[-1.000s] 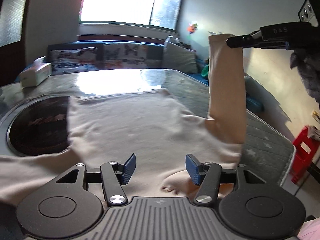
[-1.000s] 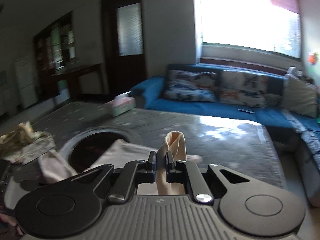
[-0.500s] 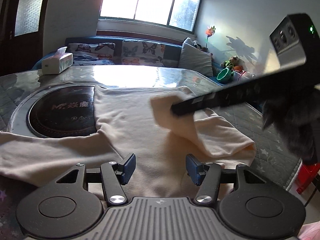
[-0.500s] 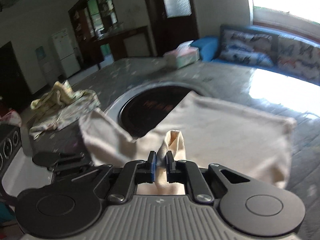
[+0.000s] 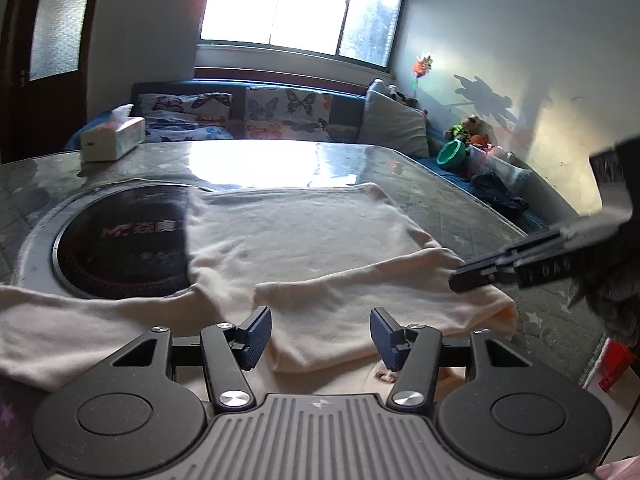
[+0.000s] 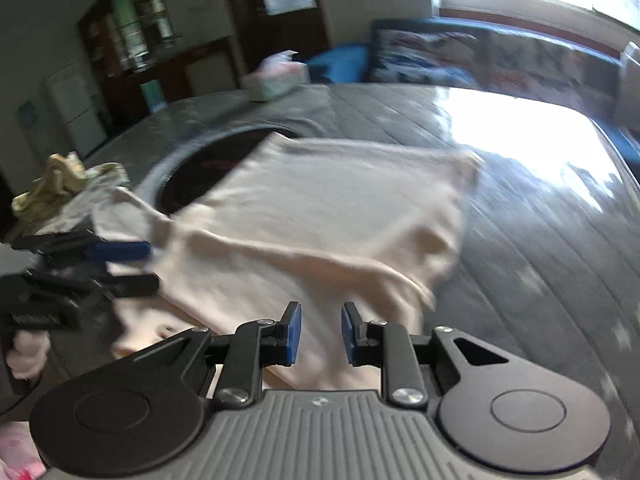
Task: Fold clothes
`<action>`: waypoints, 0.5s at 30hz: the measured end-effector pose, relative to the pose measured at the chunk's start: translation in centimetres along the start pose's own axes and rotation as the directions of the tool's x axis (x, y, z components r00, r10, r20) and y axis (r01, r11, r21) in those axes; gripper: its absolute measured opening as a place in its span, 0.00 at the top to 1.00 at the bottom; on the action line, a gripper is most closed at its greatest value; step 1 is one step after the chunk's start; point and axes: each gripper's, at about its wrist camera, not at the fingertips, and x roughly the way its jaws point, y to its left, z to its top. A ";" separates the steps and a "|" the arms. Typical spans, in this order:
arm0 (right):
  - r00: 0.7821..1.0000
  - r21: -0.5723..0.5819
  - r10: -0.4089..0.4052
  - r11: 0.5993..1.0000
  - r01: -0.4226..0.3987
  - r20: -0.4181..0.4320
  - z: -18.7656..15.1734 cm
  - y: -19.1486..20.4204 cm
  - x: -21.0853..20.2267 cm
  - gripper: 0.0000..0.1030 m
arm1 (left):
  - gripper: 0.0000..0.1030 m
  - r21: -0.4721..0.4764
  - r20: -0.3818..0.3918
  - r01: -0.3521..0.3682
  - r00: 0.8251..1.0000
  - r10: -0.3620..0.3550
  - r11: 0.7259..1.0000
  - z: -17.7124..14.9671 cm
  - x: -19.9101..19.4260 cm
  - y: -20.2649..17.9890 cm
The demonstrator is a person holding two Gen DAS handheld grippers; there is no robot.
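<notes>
A beige long-sleeved shirt [image 5: 300,232] [image 6: 320,200] lies flat on the grey table. Its right sleeve [image 5: 360,304] [image 6: 320,256] is folded across the body and rests there. My right gripper [image 6: 318,328] [image 5: 472,276] hovers low at that sleeve's shoulder end. Its jaws are opening, and the cloth lies below the pads, not pinched. Over the shirt's near edge my left gripper [image 5: 320,332] [image 6: 136,266] stands open and holds nothing. The other sleeve [image 5: 60,328] stretches out to the left.
A round black cooker plate [image 5: 120,248] is set in the table, partly under the shirt. A tissue box [image 5: 114,140] stands at the far left, with a blue sofa behind it. A crumpled cloth [image 6: 60,184] lies beside the plate. The table edge and a red stool [image 5: 616,364] are at the right.
My right gripper came down from high up with the sleeve, laid it across the shirt and let it go as the jaws parted. The left gripper stayed open near the front edge.
</notes>
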 end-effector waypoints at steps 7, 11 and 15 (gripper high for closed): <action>1.000 0.039 -0.004 0.999 0.003 0.019 -1.0 -2.1 -1.0 0.79 | 0.46 0.014 -0.043 -0.002 0.999 0.003 1.000 0.8 2.5 -0.3; 0.997 0.001 0.003 1.000 -0.003 0.082 0.9 -1.8 -0.7 0.79 | 0.46 0.017 -0.050 0.004 0.999 -0.003 1.000 1.1 3.1 -0.4; 0.998 0.017 -0.003 1.000 0.002 0.064 1.7 -2.5 1.5 0.79 | 0.46 0.007 -0.066 -0.013 0.998 0.014 1.000 1.2 4.0 -0.2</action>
